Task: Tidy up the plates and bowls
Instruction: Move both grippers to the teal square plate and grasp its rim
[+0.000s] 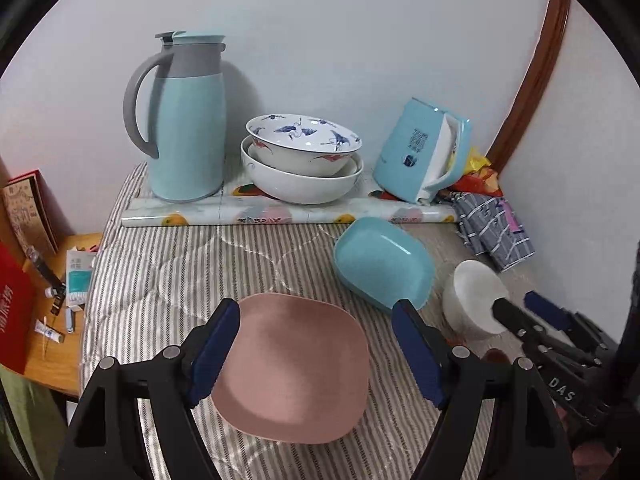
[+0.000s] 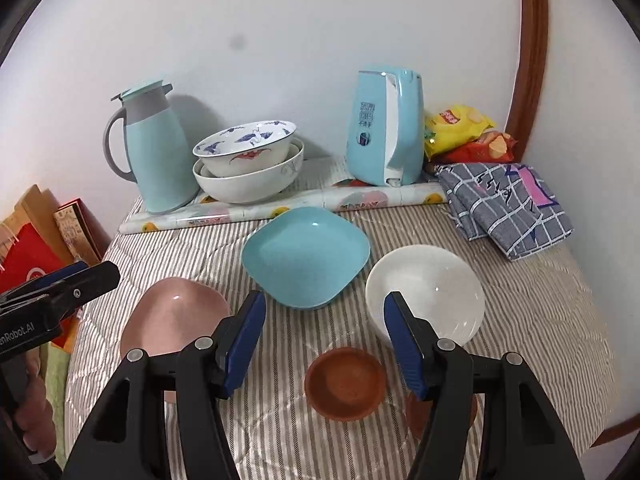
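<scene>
Both pairs of fingers stand spread wide with nothing between them: the left gripper (image 1: 316,344) hovers over the pink plate (image 1: 294,366), its blue pads (image 1: 214,354) to either side of the plate and above it, while the right gripper (image 2: 324,344) hangs over the small brown dish (image 2: 345,383), with the white bowl (image 2: 426,290) just past its right-hand finger. All of this lies on a striped quilted cloth (image 2: 520,320) that covers the counter. A turquoise plate (image 2: 306,256) sits flat between the pink plate (image 2: 172,314) and the white bowl, close to each; whether their rims touch cannot be told. In the left wrist view the turquoise plate (image 1: 384,262) appears beyond the right-hand pad, and the white bowl (image 1: 474,298) shows with the tip of the right gripper (image 1: 516,314) at its near rim. Against the back wall, on a roll of fruit-patterned wrap (image 2: 280,208), stand a pale blue thermos jug (image 2: 154,148), two nested porcelain bowls (image 2: 248,160), the upper one painted with blue cranes, and a pale blue kettle (image 2: 386,128). Snack bags (image 2: 460,128) and a folded checked cloth (image 2: 508,204) lie at the right corner. Part of the left gripper (image 2: 60,292) shows at the left edge of the right wrist view.
</scene>
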Demonstrator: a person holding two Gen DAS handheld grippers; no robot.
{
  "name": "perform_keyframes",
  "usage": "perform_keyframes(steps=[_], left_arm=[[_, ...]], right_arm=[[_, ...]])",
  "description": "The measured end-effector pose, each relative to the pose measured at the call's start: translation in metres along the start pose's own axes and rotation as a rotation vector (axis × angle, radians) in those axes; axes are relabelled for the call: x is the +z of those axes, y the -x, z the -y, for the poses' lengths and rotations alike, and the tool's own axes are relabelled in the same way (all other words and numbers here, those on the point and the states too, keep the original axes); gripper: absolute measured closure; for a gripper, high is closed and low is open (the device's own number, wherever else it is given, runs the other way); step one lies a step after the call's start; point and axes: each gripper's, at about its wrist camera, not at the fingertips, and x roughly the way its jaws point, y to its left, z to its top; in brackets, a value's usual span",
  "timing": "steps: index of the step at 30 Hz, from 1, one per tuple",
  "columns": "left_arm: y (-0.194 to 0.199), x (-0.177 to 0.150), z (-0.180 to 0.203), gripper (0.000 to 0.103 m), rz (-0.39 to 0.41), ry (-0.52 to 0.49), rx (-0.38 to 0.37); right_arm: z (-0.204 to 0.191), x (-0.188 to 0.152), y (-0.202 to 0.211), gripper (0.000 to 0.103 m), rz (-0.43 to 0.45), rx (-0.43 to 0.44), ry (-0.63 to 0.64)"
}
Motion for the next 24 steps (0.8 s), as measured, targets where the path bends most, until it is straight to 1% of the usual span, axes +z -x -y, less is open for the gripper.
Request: perform_keyframes(steps=[10,13,15,18,21,24], left_arm=[[-0.021,0.01,-0.007,0.026,-0.031,0.004,0.055],[-0.028,0.011,-0.01,0.026,-0.048,0.027,0.036],[-0.03,0.011,-0.011,0.026,-0.045,0.039,0.016],[-0.033,0.013,-0.011,0.026,-0.034,0.059,0.012],[-0.038,0.016,-0.01,0.026,-0.029,0.079,0.003],[-0.046,0.02,-0.007,0.027,-0.036,0.075,0.002]], right_arm=[[0.0,0.009,-0.013,0.042,0.014,-0.029,0.04],[0.002,0.012,-0.017,0.042,0.015,-0.028,0.035],[0.003,0.014,-0.021,0.042,0.01,-0.023,0.029],[0.005,0.018,-0.027,0.042,0.002,-0.015,0.025],[0.006,0.022,-0.032,0.042,0.001,-0.03,0.036],[0.009,0.027,-0.036,0.044,0.004,-0.038,0.048]])
